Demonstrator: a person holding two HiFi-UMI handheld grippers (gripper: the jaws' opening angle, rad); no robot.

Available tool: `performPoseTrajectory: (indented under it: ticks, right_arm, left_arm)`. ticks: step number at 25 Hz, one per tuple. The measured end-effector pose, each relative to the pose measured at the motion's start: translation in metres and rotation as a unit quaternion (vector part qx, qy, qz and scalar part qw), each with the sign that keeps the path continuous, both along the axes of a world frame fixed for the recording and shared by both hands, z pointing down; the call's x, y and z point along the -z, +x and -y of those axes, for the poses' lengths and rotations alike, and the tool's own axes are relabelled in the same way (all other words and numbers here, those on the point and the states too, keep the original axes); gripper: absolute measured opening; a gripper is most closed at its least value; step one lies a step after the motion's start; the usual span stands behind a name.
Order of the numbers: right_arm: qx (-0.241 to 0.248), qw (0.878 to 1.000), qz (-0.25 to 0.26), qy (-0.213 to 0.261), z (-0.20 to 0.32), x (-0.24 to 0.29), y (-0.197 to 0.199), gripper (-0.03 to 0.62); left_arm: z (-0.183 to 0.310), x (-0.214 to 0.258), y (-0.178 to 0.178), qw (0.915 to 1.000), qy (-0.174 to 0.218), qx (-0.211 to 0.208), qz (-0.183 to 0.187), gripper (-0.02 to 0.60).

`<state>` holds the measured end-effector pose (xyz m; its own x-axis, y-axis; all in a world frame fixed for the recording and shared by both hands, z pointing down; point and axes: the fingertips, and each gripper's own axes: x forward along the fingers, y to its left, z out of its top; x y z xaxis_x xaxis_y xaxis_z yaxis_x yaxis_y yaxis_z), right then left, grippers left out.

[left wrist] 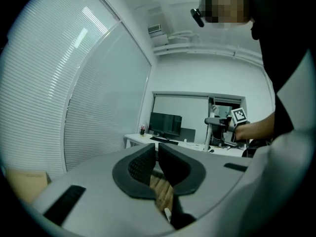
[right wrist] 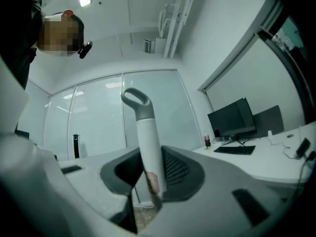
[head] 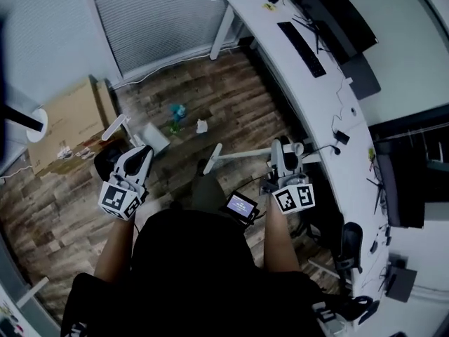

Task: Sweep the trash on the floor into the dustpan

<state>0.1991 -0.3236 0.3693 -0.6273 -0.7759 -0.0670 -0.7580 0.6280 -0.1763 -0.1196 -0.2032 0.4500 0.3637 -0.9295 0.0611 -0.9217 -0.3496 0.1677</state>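
My right gripper (head: 282, 152) is shut on a white broom handle (right wrist: 148, 147) with a grey loop end (right wrist: 135, 101). In the head view the handle (head: 242, 156) stretches left from the jaws above the wooden floor. My left gripper (head: 139, 156) has its jaws (left wrist: 155, 169) drawn together to a thin slit, with nothing between them. A white dustpan (head: 153, 139) with a pale handle (head: 115, 127) lies just beyond it. The trash lies farther out: a teal scrap (head: 177, 109), a green bit (head: 173, 126) and a crumpled white paper (head: 202, 126). The broom's head is hidden.
A long white desk (head: 319, 111) with a keyboard (head: 302, 48), monitors and cables runs along the right. A cardboard box (head: 66, 121) stands at the left by the blinds (head: 161, 12). A small lit screen (head: 240, 206) hangs in front of the person's body.
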Motion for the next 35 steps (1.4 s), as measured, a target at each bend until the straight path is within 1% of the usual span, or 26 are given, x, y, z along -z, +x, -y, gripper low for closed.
performPoseTrajectory:
  ticks: [4, 6, 9, 11, 14, 17, 19, 21, 22, 23, 26, 29, 31, 33, 35]
  right_arm:
    - [0.04, 0.999, 0.0, -0.01, 0.057, -0.017, -0.026, 0.092]
    - [0.067, 0.998, -0.004, -0.014, 0.087, -0.024, -0.042, 0.092]
    - [0.116, 0.993, -0.005, -0.023, 0.132, -0.034, -0.063, 0.092]
    - [0.159, 0.987, 0.001, -0.034, 0.159, -0.04, -0.072, 0.092]
    - [0.228, 0.973, 0.012, -0.047, 0.197, -0.043, -0.083, 0.094]
    - [0.281, 0.958, 0.026, -0.046, 0.232, -0.042, -0.097, 0.094]
    - [0.323, 0.945, 0.036, -0.043, 0.249, -0.042, -0.112, 0.094]
    - [0.37, 0.927, 0.044, -0.041, 0.262, -0.041, -0.128, 0.094]
    - [0.387, 0.92, 0.047, -0.041, 0.268, -0.042, -0.134, 0.094]
    - [0.398, 0.915, 0.048, -0.042, 0.276, -0.043, -0.138, 0.094]
    - [0.408, 0.911, 0.044, -0.045, 0.301, -0.05, -0.146, 0.094]
    - [0.417, 0.906, 0.039, -0.053, 0.319, -0.057, -0.158, 0.097]
    - [0.423, 0.904, 0.038, -0.058, 0.327, -0.059, -0.167, 0.097]
    - [0.428, 0.902, 0.025, -0.053, 0.337, -0.065, -0.171, 0.098]
    - [0.433, 0.9, 0.015, -0.05, 0.345, -0.069, -0.174, 0.098]
  left_arm:
    - [0.025, -0.012, -0.026, 0.9988, -0.017, 0.046, 0.004, 0.015]
    - [0.042, -0.018, -0.038, 0.9968, -0.026, 0.075, -0.002, 0.015]
    - [0.068, -0.026, -0.055, 0.9907, -0.043, 0.126, -0.028, 0.015]
    - [0.082, -0.028, -0.06, 0.9852, -0.054, 0.159, -0.034, 0.014]
    - [0.099, -0.03, -0.067, 0.977, -0.069, 0.2, -0.023, 0.014]
    - [0.107, -0.033, -0.082, 0.9664, -0.081, 0.244, -0.008, 0.014]
    - [0.107, -0.034, -0.091, 0.9585, -0.093, 0.269, 0.007, 0.014]
    - [0.101, -0.032, -0.1, 0.9491, -0.112, 0.293, 0.031, 0.014]
    - [0.099, -0.031, -0.104, 0.9445, -0.123, 0.302, 0.043, 0.015]
    - [0.098, -0.031, -0.108, 0.9409, -0.135, 0.306, 0.054, 0.021]
    - [0.099, -0.036, -0.125, 0.9325, -0.177, 0.299, 0.099, 0.057]
    - [0.096, -0.052, -0.138, 0.9228, -0.235, 0.263, 0.155, 0.084]
    - [0.092, -0.067, -0.144, 0.9127, -0.282, 0.229, 0.188, 0.118]
    - [0.09, -0.083, -0.151, 0.9013, -0.323, 0.191, 0.216, 0.137]
    - [0.086, -0.103, -0.161, 0.8869, -0.361, 0.152, 0.245, 0.147]
